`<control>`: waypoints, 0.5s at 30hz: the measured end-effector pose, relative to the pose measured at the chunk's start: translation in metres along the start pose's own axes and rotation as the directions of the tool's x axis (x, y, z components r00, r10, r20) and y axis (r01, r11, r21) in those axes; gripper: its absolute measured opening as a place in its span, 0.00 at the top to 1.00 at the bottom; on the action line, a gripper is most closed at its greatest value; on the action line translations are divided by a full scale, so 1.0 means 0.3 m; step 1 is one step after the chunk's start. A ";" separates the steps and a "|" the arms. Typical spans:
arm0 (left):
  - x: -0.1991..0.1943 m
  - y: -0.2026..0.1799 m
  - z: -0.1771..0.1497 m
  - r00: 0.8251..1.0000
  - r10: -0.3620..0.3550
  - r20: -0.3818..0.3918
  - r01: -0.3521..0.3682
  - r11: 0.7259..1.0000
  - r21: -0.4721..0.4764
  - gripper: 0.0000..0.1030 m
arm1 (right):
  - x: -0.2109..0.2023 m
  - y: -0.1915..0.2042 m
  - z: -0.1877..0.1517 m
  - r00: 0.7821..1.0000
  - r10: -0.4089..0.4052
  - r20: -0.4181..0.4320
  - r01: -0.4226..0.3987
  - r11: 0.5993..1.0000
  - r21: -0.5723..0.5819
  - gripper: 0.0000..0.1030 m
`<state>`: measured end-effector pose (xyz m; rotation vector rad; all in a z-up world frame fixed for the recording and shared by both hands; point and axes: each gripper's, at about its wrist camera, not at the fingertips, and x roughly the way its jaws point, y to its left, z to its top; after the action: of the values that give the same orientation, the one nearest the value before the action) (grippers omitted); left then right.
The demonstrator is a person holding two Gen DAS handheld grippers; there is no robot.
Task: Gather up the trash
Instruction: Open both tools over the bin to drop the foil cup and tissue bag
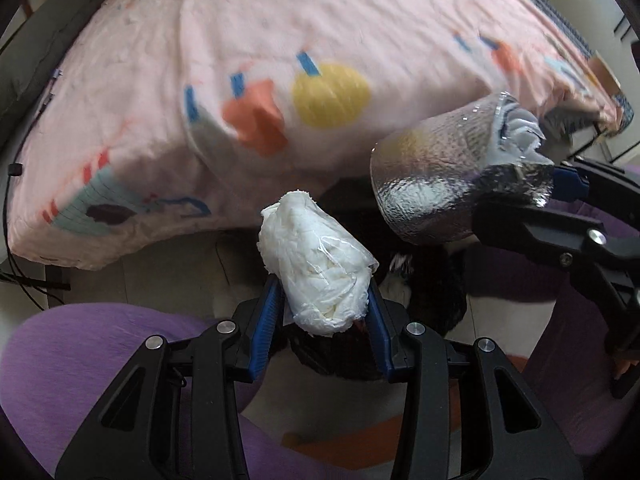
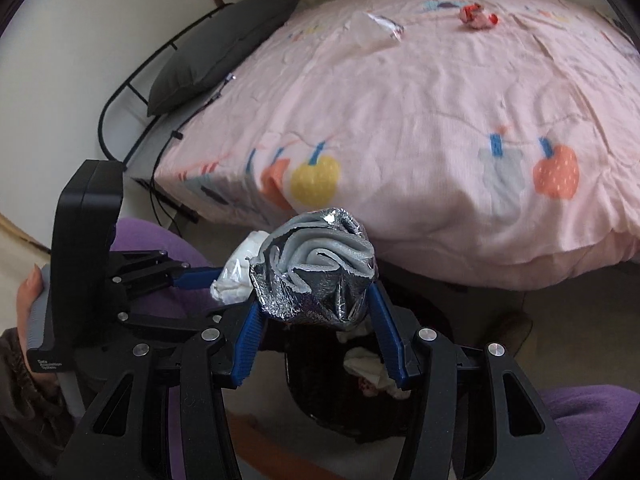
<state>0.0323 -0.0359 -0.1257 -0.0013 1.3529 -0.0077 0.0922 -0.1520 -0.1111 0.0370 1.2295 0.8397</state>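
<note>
Left gripper (image 1: pixel 322 300) clamps a crumpled white tissue wad (image 1: pixel 316 268), low centre of its view. Right gripper (image 2: pixel 316 312) grips a crushed foil-lined bag (image 2: pixel 316 276) just beside it. Beneath both, a dark bin (image 2: pixel 320 412) already holding scraps; purple-clad legs (image 1: pixel 80 360) flank it. Beyond, the bed's edge with the pink patterned duvet (image 2: pixel 420 100). Far across it, upper frame: a clear wrapper (image 2: pixel 380 28) and red-white crumpled scrap (image 2: pixel 478 16).
</note>
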 end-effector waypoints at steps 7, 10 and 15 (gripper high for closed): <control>0.125 -0.063 -0.027 0.988 0.041 -0.151 -0.030 0.997 0.074 0.59 | 0.139 -0.091 -0.060 0.985 -0.055 -0.166 0.073 0.992 0.104 0.53; 0.179 -0.084 -0.039 0.979 0.032 -0.204 -0.014 0.996 0.091 0.59 | 0.185 -0.126 -0.079 0.971 -0.078 -0.224 0.110 0.985 0.135 0.53; 0.261 -0.094 -0.057 0.957 0.018 -0.289 0.011 0.995 0.097 0.58 | 0.229 -0.166 -0.096 0.955 -0.082 -0.285 0.133 0.977 0.165 0.52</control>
<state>0.0324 -0.0646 -0.2056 0.0880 1.6447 -0.0740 0.1009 -0.1589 -0.2000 -0.0002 1.5566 0.6483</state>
